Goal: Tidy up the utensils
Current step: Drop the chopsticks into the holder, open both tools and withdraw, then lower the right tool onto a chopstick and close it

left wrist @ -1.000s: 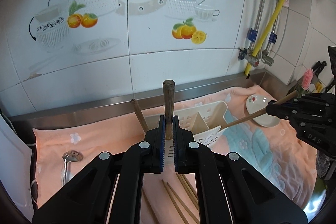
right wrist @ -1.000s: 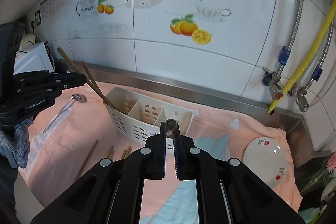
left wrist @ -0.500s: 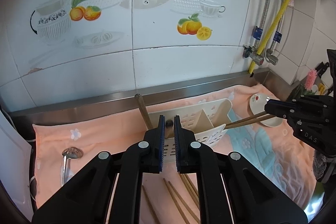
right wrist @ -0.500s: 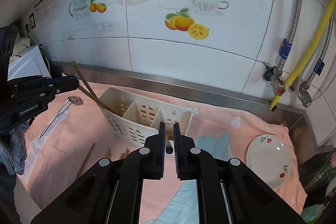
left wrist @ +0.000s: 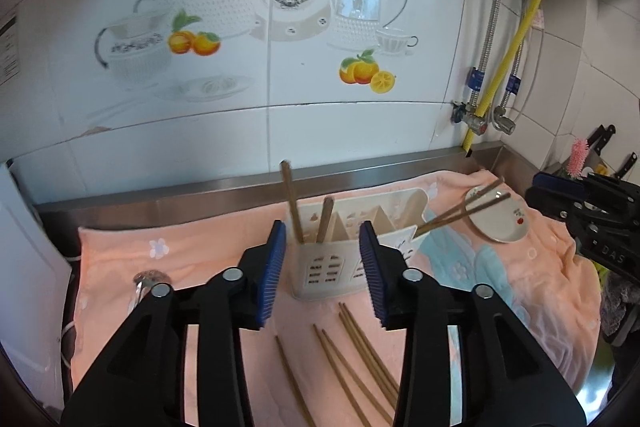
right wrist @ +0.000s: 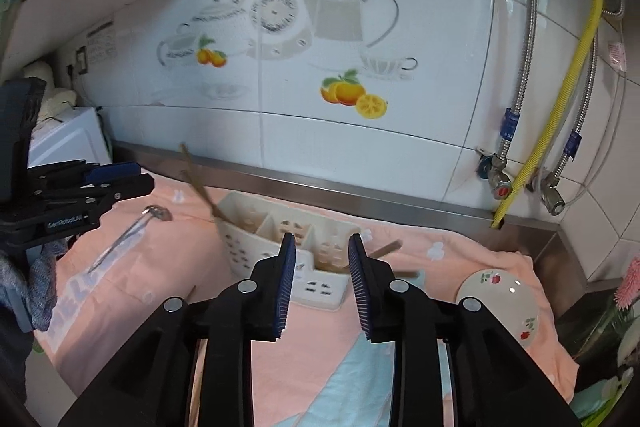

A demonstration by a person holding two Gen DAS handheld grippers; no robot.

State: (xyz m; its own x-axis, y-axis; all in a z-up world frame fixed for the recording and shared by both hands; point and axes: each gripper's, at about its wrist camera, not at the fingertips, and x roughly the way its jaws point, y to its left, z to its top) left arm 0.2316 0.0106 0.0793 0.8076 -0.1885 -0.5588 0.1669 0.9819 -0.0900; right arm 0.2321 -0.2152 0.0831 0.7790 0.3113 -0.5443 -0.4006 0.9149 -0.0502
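Left gripper [left wrist: 323, 263], lower centre of its view: jaws opening, nothing between the pads. Right gripper [right wrist: 322, 279], lower centre: jaws opening, likewise empty. White utensil caddy [left wrist: 344, 267], frame centre on peach towel [left wrist: 192, 251]: two wooden handles [left wrist: 325, 219] upright in the near compartment, chopsticks [left wrist: 460, 213] leaning right. Loose chopsticks [left wrist: 356, 355] on towel, bottom centre. Metal spoon [right wrist: 120, 239], left. Plate [right wrist: 504, 303], lower right.

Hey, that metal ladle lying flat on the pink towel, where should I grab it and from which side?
Grip the metal ladle mid-handle, coming from above with the jaws across its thin shaft. It lies flat on the towel, the bowl toward the wall, so the straight handle gives the pads parallel sides. The left gripper, its jaws opening and empty, looks nearer.
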